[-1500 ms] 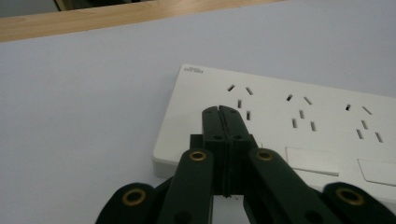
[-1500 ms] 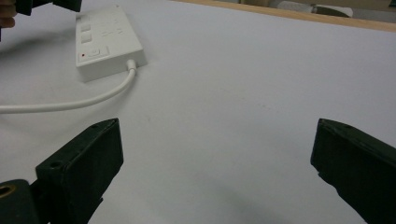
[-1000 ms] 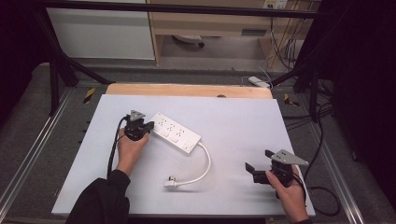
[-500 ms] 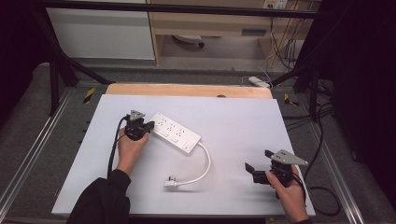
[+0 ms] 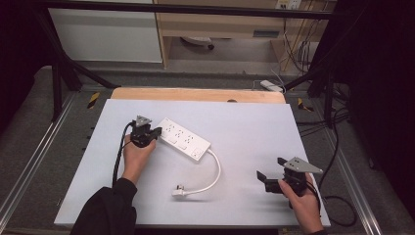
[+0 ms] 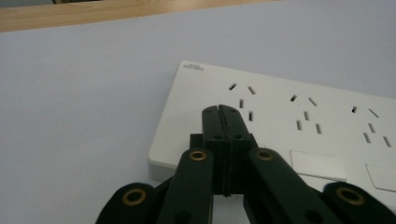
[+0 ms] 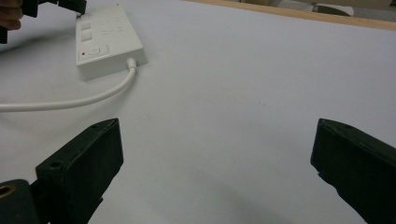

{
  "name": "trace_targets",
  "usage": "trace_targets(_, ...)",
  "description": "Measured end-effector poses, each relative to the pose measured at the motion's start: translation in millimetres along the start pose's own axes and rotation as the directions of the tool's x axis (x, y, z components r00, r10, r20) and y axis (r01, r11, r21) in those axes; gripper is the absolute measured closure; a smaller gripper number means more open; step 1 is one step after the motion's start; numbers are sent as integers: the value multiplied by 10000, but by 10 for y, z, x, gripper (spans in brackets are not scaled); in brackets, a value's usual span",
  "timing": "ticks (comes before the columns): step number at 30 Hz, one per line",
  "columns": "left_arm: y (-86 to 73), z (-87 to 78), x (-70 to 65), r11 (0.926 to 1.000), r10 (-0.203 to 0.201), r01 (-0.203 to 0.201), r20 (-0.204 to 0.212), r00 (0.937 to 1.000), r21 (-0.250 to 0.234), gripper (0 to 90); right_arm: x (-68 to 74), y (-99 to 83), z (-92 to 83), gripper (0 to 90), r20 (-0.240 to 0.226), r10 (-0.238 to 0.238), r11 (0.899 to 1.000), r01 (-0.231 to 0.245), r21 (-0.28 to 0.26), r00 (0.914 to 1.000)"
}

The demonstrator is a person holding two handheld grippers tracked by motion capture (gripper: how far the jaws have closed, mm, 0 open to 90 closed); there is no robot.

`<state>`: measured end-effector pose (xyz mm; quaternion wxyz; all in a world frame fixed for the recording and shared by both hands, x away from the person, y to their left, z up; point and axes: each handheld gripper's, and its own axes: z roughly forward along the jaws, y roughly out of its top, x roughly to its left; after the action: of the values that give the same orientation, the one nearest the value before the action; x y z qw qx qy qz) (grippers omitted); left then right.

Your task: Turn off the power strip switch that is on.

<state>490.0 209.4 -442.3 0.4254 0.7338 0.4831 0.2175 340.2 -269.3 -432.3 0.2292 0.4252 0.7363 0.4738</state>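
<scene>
Left hand-held gripper point(image 5: 155, 131) closed atop power strip point(image 5: 183, 139); cord point(image 5: 208, 178) beside.

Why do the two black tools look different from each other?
The left tool has its jaws pressed shut, while the right tool has its jaws wide open. The left tool's tip is over one end of the white power strip; the right tool is far from it, over the bare table. Both are black, and a hand holds each.

The right gripper point(image 7: 217, 154), fingers spread wide, faces bare table point(image 7: 261, 84), power strip point(image 7: 108, 41) farther off.
</scene>
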Motion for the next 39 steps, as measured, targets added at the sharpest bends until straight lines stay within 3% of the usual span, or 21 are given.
trace_targets(27,-25,3,-3,9999,157,-157,-87,9998,-10,900,-4,0,-1,28,20,38,10000,-38,18,10000)
trace_targets(39,14,-57,-45,9995,182,-181,41,9998,-255,900,-3,-1,5,28,13,5,10000,-5,28,10000)
